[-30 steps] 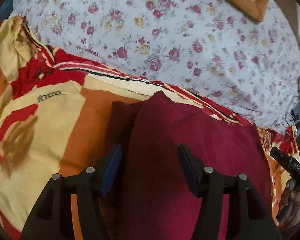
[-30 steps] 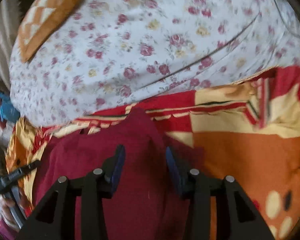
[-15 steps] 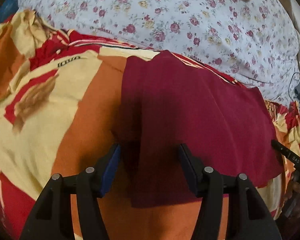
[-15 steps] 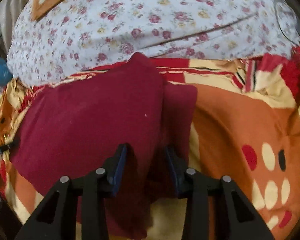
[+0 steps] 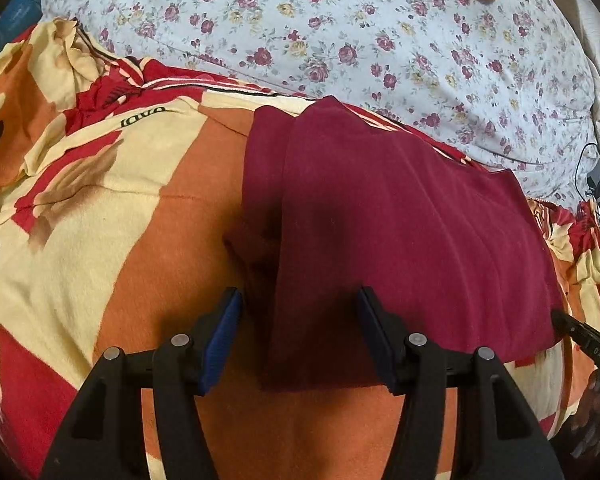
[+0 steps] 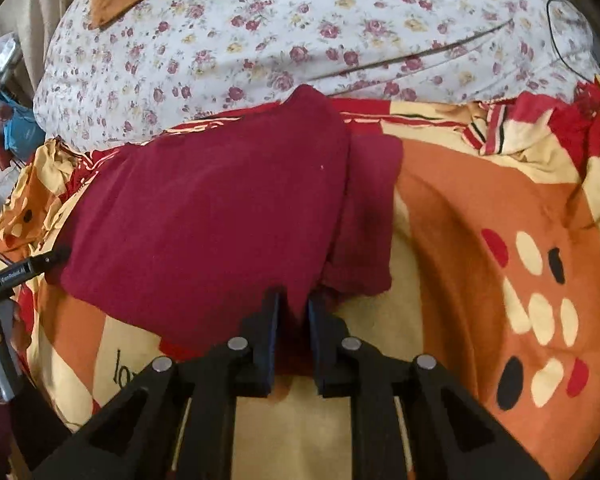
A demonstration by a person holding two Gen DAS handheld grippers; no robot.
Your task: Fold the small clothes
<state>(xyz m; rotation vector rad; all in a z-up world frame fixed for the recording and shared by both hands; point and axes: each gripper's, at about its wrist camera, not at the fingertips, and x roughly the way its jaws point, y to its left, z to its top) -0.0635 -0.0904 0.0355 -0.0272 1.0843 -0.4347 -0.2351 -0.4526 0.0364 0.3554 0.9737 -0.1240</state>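
Maroon garment (image 5: 400, 232) lies part-folded on the blanket (image 5: 140, 208), further folds outstanding; right gripper (image 6: 294, 320) pinches its near hem between the jaws, left gripper (image 5: 300, 332) spread astride the near edge.

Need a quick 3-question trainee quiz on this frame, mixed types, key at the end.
1. True or false: the maroon garment lies on the orange patterned blanket.
2. Which gripper has closed its fingers on the garment's near edge? A) left gripper B) right gripper
3. Fill in: behind the blanket lies a ___-print white cover.

Key: 1 true; 2 B, the left one straddles the edge, fingers apart; 3 floral.
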